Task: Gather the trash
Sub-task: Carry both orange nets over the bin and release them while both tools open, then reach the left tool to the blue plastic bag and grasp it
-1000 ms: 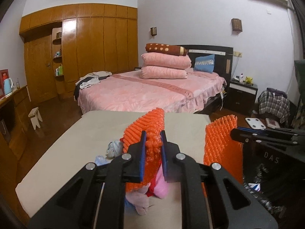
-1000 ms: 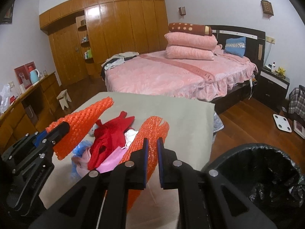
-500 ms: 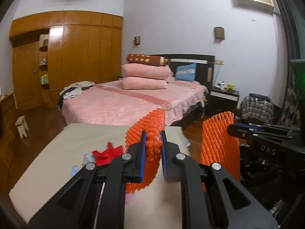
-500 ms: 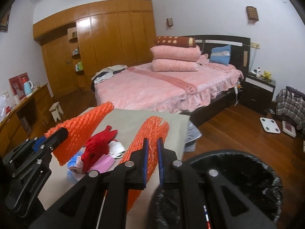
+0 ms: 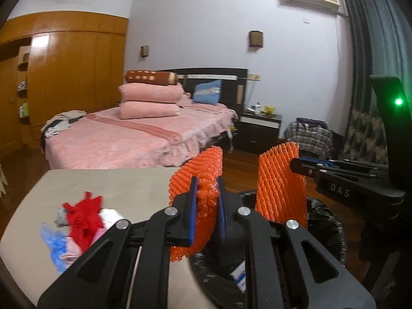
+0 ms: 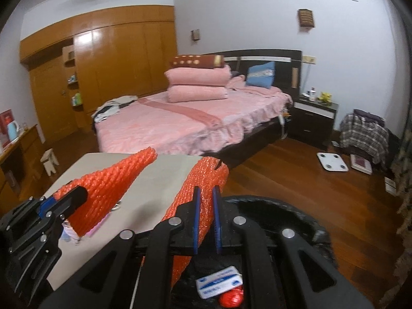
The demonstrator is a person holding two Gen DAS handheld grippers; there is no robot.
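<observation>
My left gripper (image 5: pixel 207 182) is shut on an orange foam net sleeve (image 5: pixel 198 170), held at the table's right edge beside the bin. My right gripper (image 6: pixel 205 191) is shut on a second orange foam net sleeve (image 6: pixel 206 177) and holds it above the black-lined trash bin (image 6: pixel 296 216). Each sees the other: the right one's sleeve (image 5: pixel 280 185) shows in the left wrist view, the left one's sleeve (image 6: pixel 108 185) in the right wrist view. The bin holds a white packet (image 6: pixel 219 283) and a red item (image 6: pixel 231 298). A heap of red, pink, white and blue scraps (image 5: pixel 77 226) lies on the beige table (image 5: pixel 116 182).
A pink bed (image 6: pixel 185 126) with stacked pillows stands beyond the table. A nightstand (image 6: pixel 314 118), a white scale (image 6: pixel 332 162) on the wooden floor and a chair with a plaid cloth (image 6: pixel 363 134) are at the right. A wooden wardrobe (image 6: pixel 116 64) fills the far wall.
Both grippers have swung right with their orange sleeves, away from the scrap heap and towards the bin. The bin's inside now shows under the right gripper.
</observation>
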